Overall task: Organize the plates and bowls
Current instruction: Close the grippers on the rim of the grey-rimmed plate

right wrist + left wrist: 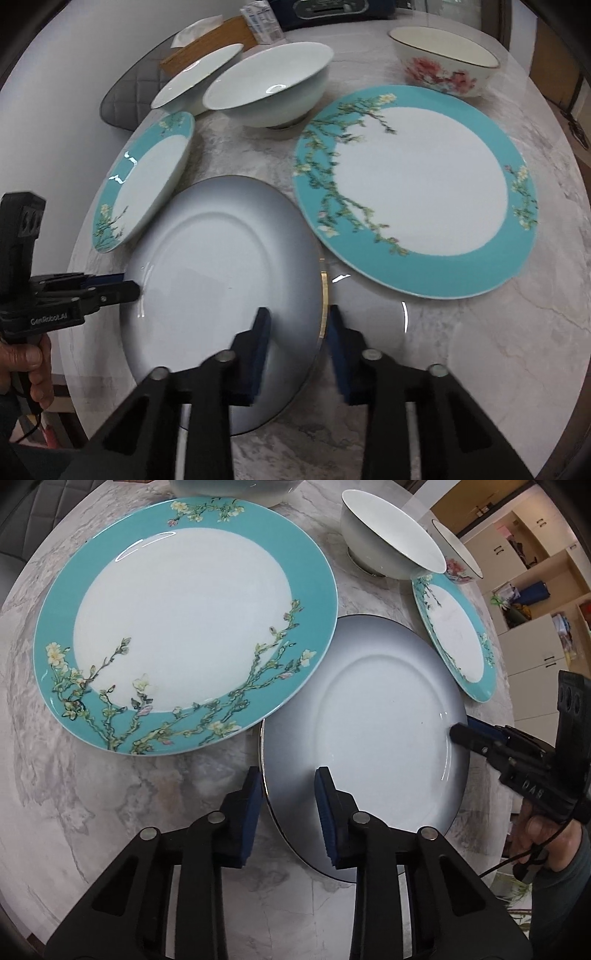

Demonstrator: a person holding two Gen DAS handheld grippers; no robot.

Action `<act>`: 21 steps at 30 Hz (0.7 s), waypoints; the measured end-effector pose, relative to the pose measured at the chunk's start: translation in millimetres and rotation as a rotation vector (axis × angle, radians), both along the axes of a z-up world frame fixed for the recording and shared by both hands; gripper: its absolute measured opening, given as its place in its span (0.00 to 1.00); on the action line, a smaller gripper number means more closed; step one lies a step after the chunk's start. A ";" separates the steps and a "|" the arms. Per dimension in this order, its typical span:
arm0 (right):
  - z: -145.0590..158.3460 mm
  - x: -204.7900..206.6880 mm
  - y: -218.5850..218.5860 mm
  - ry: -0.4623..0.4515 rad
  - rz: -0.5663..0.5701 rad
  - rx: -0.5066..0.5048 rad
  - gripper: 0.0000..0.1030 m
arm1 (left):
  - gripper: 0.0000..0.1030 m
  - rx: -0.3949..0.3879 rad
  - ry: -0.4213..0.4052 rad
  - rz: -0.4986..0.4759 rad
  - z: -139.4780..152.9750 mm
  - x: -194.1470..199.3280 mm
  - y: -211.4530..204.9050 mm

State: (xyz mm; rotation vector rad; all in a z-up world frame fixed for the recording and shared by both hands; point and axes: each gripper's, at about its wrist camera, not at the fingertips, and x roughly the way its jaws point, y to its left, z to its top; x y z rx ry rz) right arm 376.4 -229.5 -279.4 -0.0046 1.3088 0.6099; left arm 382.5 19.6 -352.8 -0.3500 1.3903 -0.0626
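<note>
Presently, item one: grey plate (373, 720), round and so without a long axis, face up, tilted with one edge raised off the marble counter (110, 812); white centre shading to grey at the rim, thin gilt edge. It sits at the near middle of the counter, held from two opposite sides. Left gripper (286, 797) has its jaws straddling the rim, blue pads either side, drawn in close; whether they press the edge I cannot tell. Right gripper (297, 328) likewise straddles the opposite rim, contact equally unclear. Item two: large teal plate (184, 624) with blossom branches, flat, its edge just beside the grey plate. Item three: small teal plate (458, 635), same pattern, touching or overlapping the grey rim. Item four: white bowl (388, 542), upright, behind. Item five: floral bowl (443, 62), far edge.
</note>
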 end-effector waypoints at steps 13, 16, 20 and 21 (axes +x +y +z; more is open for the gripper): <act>-0.9 -3.3 -7.3 0.074 -0.086 0.024 0.22 | 0.24 0.005 0.015 0.009 3.2 -5.3 6.5; 0.8 -7.8 -9.3 0.073 -0.099 0.024 0.22 | 0.24 -0.002 0.016 0.013 3.4 -9.0 5.7; 6.1 -12.9 -10.2 0.067 -0.105 0.029 0.21 | 0.24 -0.013 0.019 0.016 7.3 -17.2 5.4; 7.8 -14.4 -9.8 0.067 -0.104 0.029 0.21 | 0.24 -0.016 0.021 0.020 8.5 -19.8 4.8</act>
